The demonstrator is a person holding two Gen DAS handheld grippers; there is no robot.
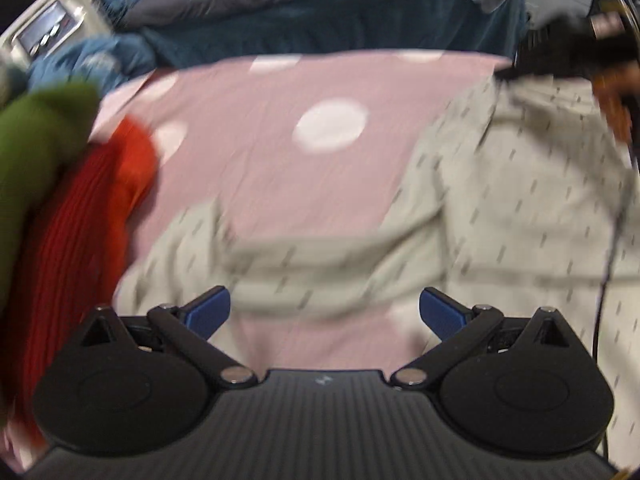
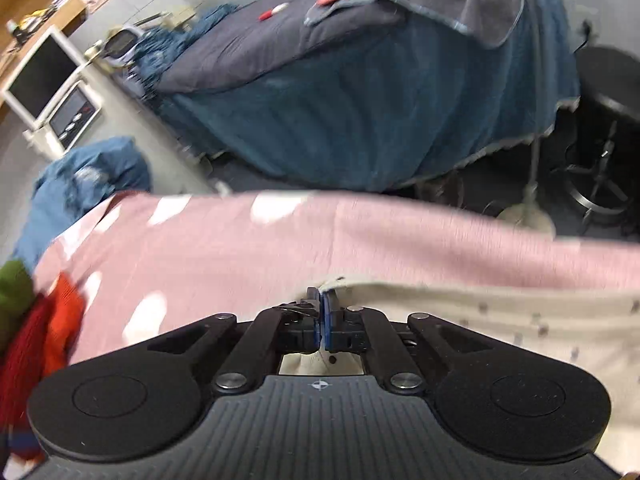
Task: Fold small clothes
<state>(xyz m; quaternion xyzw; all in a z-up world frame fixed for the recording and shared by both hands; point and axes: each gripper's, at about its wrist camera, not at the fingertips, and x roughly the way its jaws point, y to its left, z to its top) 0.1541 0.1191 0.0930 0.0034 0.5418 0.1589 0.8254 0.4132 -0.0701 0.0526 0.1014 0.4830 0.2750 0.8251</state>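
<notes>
A cream garment [image 1: 500, 200] with small dark dashes lies spread on the pink sheet with white dots [image 1: 280, 160], one sleeve reaching left. My left gripper [image 1: 324, 312] hovers open just above the garment's near edge, with nothing between its blue pads [image 1: 208, 312]. In the right wrist view my right gripper [image 2: 323, 296] is shut, and the far corner of the cream garment [image 2: 480, 312] is pinched at its tips. A dark blurred shape at the garment's far right corner in the left wrist view is likely that gripper.
A red knit garment [image 1: 80, 232] and a green one [image 1: 36, 152] lie piled at the left edge of the sheet. Beyond the sheet stand a bed with a blue cover [image 2: 360, 112], a black stool [image 2: 600, 152] and a blue bundle [image 2: 80, 184] on the floor.
</notes>
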